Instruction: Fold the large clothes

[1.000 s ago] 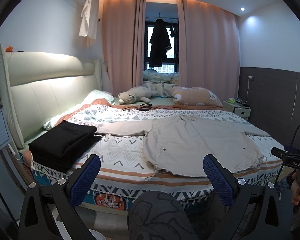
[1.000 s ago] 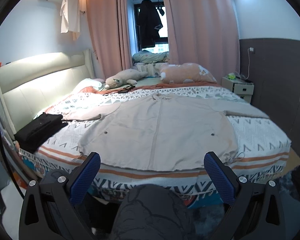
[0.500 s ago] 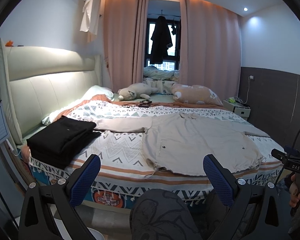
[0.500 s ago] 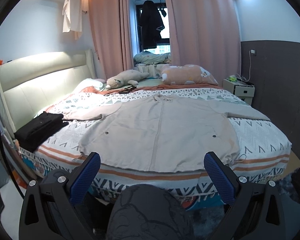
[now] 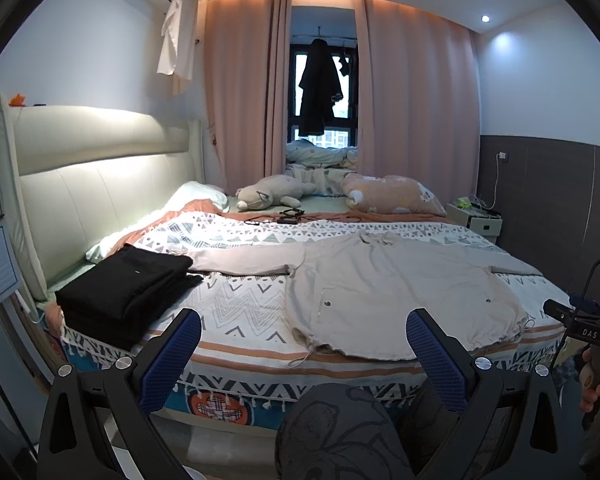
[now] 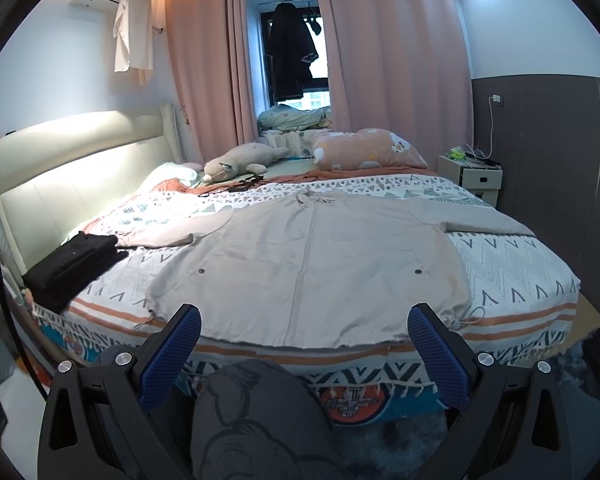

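Note:
A large beige jacket (image 5: 388, 296) lies spread flat, front up, on the patterned bed, sleeves out to both sides; it also shows in the right wrist view (image 6: 312, 264). Its hem lies along the near bed edge. My left gripper (image 5: 300, 336) is open and empty, held off the bed in front of the hem's left part. My right gripper (image 6: 304, 332) is open and empty, held in front of the middle of the hem. The right gripper's body shows at the right edge of the left wrist view (image 5: 592, 332).
A stack of folded black clothes (image 5: 124, 292) sits at the bed's near left corner. A plush toy (image 5: 272, 198), a pink pillow (image 5: 392, 200) and cables lie at the far side. The padded headboard (image 5: 92, 184) is at left, a nightstand (image 5: 476, 220) at right. My knee (image 6: 256, 420) is below.
Both grippers have drifted slightly, the views tilting a little upward and nearer the bed edge. The jacket and black stack have not moved. Both grippers stayed open.

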